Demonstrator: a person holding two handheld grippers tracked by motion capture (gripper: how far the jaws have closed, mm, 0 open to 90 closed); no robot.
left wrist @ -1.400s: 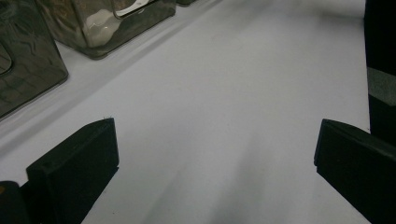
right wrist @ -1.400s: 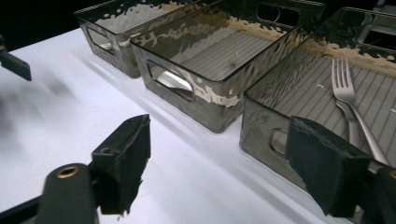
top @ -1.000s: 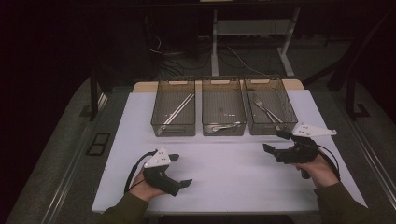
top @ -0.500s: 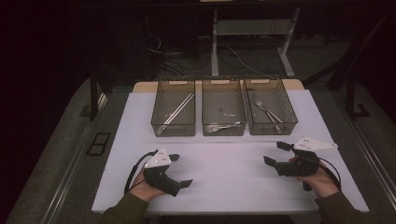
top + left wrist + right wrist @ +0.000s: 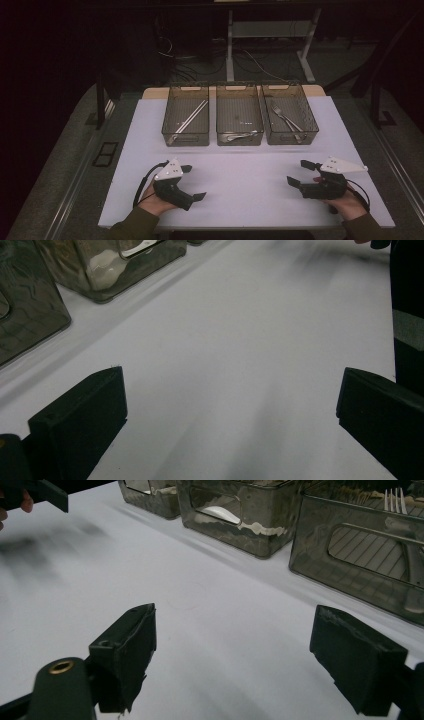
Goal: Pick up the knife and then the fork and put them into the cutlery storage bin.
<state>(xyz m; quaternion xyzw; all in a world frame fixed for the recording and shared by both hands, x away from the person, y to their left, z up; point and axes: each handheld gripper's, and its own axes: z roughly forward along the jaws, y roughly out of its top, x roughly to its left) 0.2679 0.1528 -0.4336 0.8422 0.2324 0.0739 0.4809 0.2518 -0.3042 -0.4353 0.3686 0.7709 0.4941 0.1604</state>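
Three smoky clear bins stand in a row at the back of the white table (image 5: 240,180). The left bin (image 5: 185,121) holds long straight utensils, the middle bin (image 5: 239,120) holds spoons, and the right bin (image 5: 290,119) holds forks (image 5: 285,117). My left gripper (image 5: 194,182) rests low over the front left of the table, open, with nothing between its jaws (image 5: 230,415). My right gripper (image 5: 298,172) sits at the front right, open and empty (image 5: 235,650), pointing across the table toward the left gripper. The fork bin (image 5: 365,555) stands just beyond its right jaw.
Bare white table lies between the two grippers and the bins. Beyond the table is a dark floor with cables and a desk frame (image 5: 230,45). A wooden edge (image 5: 150,92) shows behind the bins.
My right gripper has come down and back toward the table's front edge. The left gripper has stayed where it was. Both keep their jaws apart.
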